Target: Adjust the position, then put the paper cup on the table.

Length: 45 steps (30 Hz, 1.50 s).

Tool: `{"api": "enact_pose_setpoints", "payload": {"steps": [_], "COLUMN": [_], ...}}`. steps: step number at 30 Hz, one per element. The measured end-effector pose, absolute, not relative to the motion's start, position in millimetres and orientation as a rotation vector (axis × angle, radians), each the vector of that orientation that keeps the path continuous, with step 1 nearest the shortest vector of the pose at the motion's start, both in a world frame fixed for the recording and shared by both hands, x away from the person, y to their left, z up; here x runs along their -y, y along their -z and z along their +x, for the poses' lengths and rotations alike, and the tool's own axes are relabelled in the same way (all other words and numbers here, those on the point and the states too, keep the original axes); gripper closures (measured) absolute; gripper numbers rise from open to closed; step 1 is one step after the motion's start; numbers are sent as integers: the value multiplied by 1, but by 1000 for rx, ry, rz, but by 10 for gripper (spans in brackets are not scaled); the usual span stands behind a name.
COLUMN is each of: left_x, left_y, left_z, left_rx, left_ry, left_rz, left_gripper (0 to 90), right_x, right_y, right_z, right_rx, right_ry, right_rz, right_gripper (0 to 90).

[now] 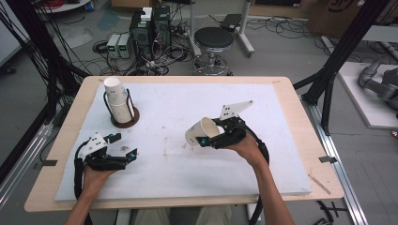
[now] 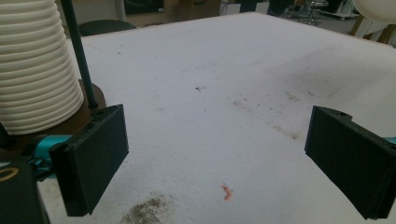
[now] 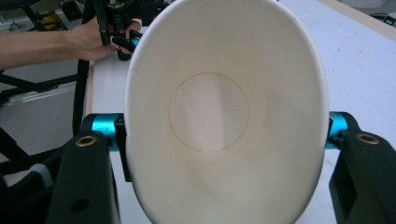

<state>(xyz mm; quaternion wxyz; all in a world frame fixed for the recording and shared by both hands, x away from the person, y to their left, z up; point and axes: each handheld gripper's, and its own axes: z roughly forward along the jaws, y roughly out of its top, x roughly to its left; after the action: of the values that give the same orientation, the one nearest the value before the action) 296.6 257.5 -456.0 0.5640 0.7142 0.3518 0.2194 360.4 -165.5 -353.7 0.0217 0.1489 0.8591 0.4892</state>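
Right claw (image 1: pixel 202 139): mine, closed on a single white paper cup (image 1: pixel 200 131); the two black jaws press its wall from either side and squeeze the mouth into an oval. In the right gripper view that white paper cup (image 3: pixel 219 116) sits between my jaws with its open mouth facing back toward my hand and its round bottom pointing away from me. The cup lies on its side in the grip, above the white foam-covered surface (image 1: pixel 187 112), not resting on it. Left claw (image 1: pixel 126 146): mine, jaws standing wide apart, nothing between them; in the left gripper view only the stained white surface (image 2: pixel 210 93) lies ahead of the left claw (image 2: pixel 215 158), with a small orange scrap (image 2: pixel 227 192) just in front of the jaws. Stack of ribbed white paper cups (image 1: pixel 117 101): upright in a black wire holder on a round brown base (image 1: pixel 125 120), ahead of my left claw, close beside its one jaw, and well apart from my right claw. Stack of cups (image 2: pixel 35 65) untouched by either claw.
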Motion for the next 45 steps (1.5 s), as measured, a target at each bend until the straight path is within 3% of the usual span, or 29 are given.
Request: {"api": "enact_pose_setpoints", "payload": {"steps": [15,45], "left_x": [-258,-259], "left_y": [456,457], "left_z": [296,295], "left_rx": [-847,-839], "left_ry": [-533,-538], "left_rz": [1677,1660], "left_gripper": [61,61], "right_x": [152,150], "right_y": [349,351], "right_z": [365,365], "right_rx": [-2751,-2766], "right_ry": [-1253,-1214], "right_rz": [469,473], "right_gripper": [354,355]}}
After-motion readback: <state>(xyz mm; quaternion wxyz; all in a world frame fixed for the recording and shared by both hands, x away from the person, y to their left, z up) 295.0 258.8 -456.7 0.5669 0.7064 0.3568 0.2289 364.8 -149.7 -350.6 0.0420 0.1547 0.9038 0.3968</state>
